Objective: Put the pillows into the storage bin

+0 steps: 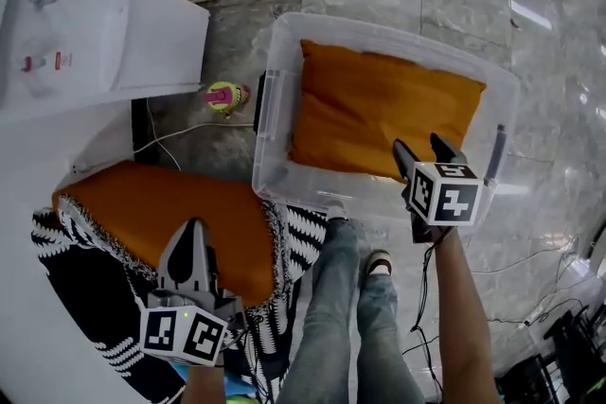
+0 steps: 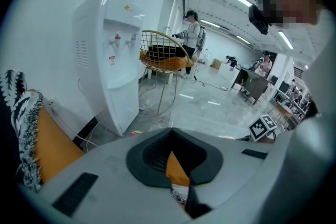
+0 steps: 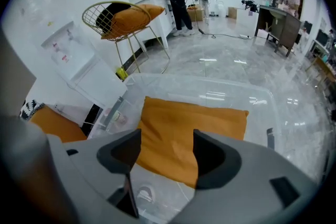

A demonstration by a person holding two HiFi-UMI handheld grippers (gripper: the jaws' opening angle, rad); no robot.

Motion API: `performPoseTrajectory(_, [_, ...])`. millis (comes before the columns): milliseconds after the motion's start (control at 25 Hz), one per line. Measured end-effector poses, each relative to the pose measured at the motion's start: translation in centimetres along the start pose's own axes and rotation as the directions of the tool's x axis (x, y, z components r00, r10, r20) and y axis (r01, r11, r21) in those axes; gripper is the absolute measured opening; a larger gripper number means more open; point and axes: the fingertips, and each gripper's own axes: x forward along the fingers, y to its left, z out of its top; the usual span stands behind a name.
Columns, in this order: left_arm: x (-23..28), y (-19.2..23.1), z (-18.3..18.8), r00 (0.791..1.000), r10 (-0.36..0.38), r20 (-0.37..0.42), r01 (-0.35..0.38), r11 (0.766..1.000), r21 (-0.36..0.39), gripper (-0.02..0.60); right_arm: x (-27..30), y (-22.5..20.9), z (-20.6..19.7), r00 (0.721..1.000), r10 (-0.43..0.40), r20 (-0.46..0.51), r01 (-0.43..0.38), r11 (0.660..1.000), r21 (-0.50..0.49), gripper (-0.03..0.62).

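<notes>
A clear storage bin stands on the marble floor with one plain orange pillow lying flat inside. My right gripper hovers open over the bin's near edge, nothing between its jaws. A second orange pillow with a black-and-white fringe lies at the lower left on a black-and-white patterned cushion. My left gripper rests on that fringed pillow, tips together, with orange cloth and fringe showing between the pads.
A white water dispenser stands left of the bin, with a cable and a small pink-and-yellow item on the floor between them. A gold wire chair holds another orange cushion. The person's legs stand at the bin's near side.
</notes>
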Motion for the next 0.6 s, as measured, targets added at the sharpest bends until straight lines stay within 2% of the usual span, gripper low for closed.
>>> performPoseTrajectory(240, [-4.9,-2.4,-0.1,0.998,0.021,0.058,-0.019,0.999,-0.034,0.011,-6.2,0.9,-0.4,0.999,0.026,0.039,-0.024,0.999,-0.048,0.306])
performPoseTrajectory(440, [-10.1,-4.4,-0.1,0.99,0.07,0.124,-0.062,0.996,-0.064,0.011,-12.3,3.0,-1.7,0.992,0.085,0.093,-0.078,0.994,-0.079,0.299])
performPoseTrajectory(600, [-14.8,-8.0,-0.8,0.984,0.057,0.168,-0.042,0.995,-0.094,0.011,-17.6,4.1,-3.5,0.987,0.12,0.111,-0.109,0.989,-0.103,0.293])
